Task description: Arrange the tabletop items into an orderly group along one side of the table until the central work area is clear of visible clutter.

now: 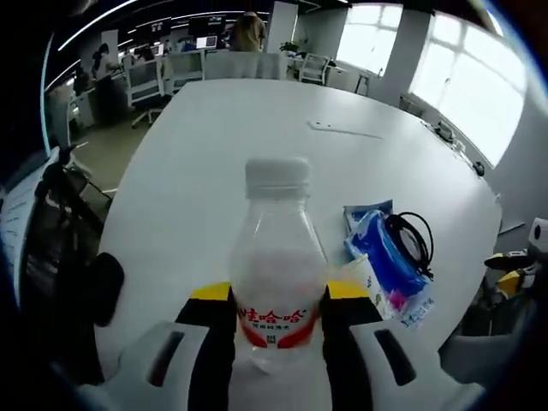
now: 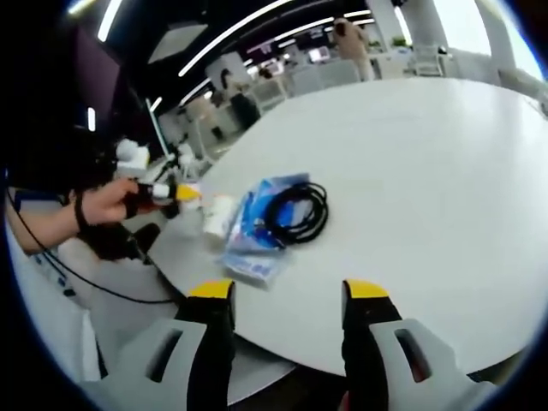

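A clear plastic bottle (image 1: pixel 276 248) with a white cap and a red label stands upright between the yellow-tipped jaws of my left gripper (image 1: pixel 278 300), which is shut on it. Just right of it, a coiled black cable (image 1: pixel 415 240) lies on blue packets (image 1: pixel 381 257) on the white table (image 1: pixel 214 171). In the right gripper view, my right gripper (image 2: pixel 287 295) hangs open over the table's near edge with nothing between its jaws. Beyond it lie the cable (image 2: pixel 295 214) and the packets (image 2: pixel 253 227). The bottle (image 2: pixel 218 216) is at the table's edge, in the left gripper (image 2: pixel 175 193) held by a hand (image 2: pixel 107 205).
A flat white item (image 1: pixel 342 128) lies far out on the table, and a small dark thing (image 1: pixel 478 169) sits near the right edge. Office chairs (image 1: pixel 145 81), desks and monitors stand beyond the far end. Wide bare tabletop (image 2: pixel 428 171) stretches to the right.
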Demonstrator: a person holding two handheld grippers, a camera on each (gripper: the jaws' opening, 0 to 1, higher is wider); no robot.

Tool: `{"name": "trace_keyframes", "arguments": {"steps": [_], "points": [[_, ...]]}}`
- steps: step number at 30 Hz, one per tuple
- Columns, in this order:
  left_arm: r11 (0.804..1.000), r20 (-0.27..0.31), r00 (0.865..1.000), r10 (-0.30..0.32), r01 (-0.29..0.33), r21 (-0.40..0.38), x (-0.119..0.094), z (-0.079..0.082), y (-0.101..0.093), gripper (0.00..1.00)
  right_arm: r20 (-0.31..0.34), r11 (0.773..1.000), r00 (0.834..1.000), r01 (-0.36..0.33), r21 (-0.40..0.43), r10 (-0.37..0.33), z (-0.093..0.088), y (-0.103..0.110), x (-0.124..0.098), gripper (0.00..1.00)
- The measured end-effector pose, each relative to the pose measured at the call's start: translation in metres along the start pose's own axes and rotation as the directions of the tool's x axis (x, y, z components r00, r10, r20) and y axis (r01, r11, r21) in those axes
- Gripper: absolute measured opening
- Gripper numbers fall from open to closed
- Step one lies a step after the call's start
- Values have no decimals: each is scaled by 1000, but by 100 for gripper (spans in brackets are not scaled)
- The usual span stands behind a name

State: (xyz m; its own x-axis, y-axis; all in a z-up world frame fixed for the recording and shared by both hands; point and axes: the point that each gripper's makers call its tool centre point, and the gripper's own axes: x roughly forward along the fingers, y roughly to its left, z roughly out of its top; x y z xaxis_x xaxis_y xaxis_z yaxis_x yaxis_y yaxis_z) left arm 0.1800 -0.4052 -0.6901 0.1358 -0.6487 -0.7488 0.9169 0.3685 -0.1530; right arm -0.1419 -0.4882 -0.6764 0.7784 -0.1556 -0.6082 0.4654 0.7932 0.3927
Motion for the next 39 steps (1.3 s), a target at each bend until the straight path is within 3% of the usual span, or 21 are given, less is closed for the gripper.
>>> {"name": "trace_keyframes", "arguments": {"steps": [18,31,39], "points": [[999,33,999,34,-34,-4,-25,-25,1,38,5,1000,1000,-28,-13,28,4,7,4,47],[999,71,996,54,-54,5,-33,-49,-2,38,2,999,999,-32,-5,33,1,9,3,46],[997,83,994,74,-76,17,-33,-52,-8,38,1,999,999,-34,-6,34,2,7,2,46]]}}
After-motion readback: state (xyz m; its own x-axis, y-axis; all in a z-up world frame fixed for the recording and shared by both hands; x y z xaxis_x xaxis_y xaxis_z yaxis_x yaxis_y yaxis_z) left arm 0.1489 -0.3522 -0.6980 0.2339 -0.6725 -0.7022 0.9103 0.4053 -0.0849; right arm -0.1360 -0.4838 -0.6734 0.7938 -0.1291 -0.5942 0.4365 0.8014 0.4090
